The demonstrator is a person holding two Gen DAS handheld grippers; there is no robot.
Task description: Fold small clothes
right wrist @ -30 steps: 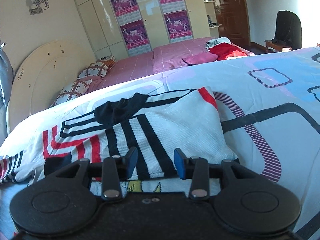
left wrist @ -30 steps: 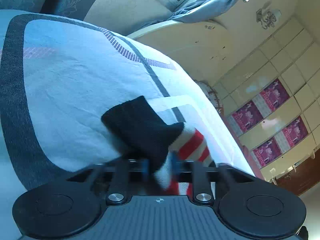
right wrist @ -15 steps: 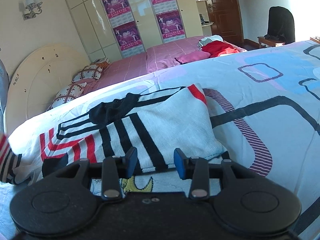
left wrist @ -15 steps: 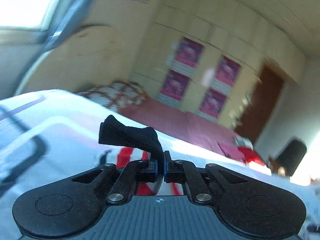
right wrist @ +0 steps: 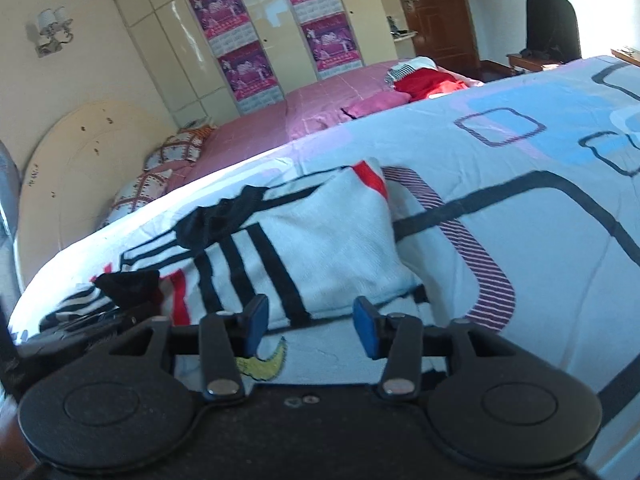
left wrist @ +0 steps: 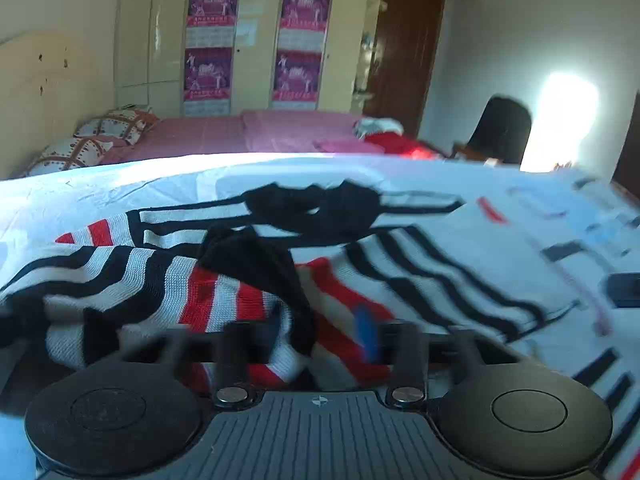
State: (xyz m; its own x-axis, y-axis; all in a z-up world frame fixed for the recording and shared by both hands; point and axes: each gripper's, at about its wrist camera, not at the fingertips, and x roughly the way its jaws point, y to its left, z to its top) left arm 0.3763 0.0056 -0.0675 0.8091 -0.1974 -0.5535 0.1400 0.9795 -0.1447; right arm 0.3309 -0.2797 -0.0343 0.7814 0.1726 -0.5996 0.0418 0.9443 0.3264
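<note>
Between the parted left tongs (left wrist: 316,340) lies the striped sweater's sleeve (left wrist: 224,300).

You won't find any text you can read here. The purple posters (right wrist: 224,12) on the wardrobe doors (right wrist: 180,48) carry printed lines and calendar-like grids, but they are too small and blurred to make out.

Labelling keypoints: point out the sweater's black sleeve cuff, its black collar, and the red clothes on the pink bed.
black sleeve cuff (left wrist: 256,264): left wrist view, middle of the cuff.
black collar (left wrist: 316,212): left wrist view, centre of the bunched neckline.
red clothes (right wrist: 428,82): right wrist view, middle of the pile.
</note>
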